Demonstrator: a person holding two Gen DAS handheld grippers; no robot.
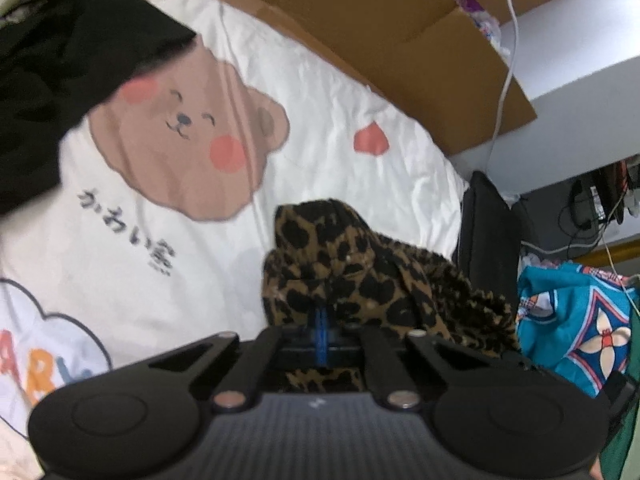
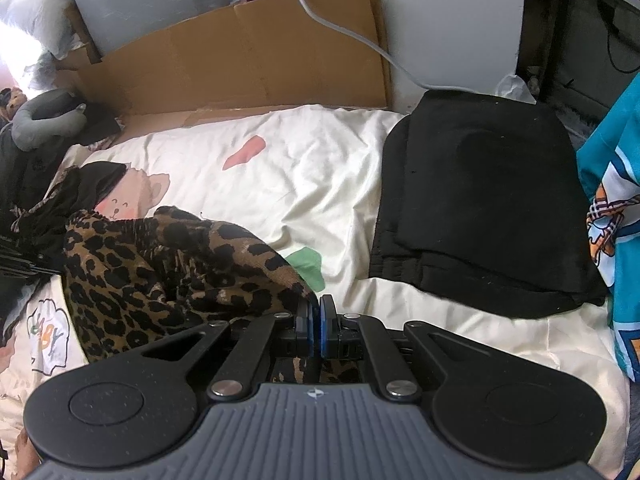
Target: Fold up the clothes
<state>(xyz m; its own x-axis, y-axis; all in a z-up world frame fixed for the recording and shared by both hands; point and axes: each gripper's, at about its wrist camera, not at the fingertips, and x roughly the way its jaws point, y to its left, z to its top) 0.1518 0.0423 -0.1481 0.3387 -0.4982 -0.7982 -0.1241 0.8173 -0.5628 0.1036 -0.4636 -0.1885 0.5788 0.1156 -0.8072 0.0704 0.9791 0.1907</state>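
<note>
A leopard-print garment (image 1: 360, 280) lies bunched on a white quilt with a bear print (image 1: 320, 92). My left gripper (image 1: 322, 320) is shut, its blue pads pinched into a raised fold of the leopard cloth, which hides the tips. In the right wrist view the same garment (image 2: 160, 272) spreads to the left. There my right gripper (image 2: 316, 316) is shut on the garment's near right edge, and more leopard cloth shows under the fingers.
A folded black garment (image 2: 480, 208) lies on the quilt (image 2: 320, 168) to the right. Teal patterned cloth (image 2: 616, 200) hangs at the right edge. Flat cardboard (image 2: 240, 60) lines the far side, with a white cable (image 2: 348, 36) across it. Dark clothes (image 1: 52, 80) are heaped at the left.
</note>
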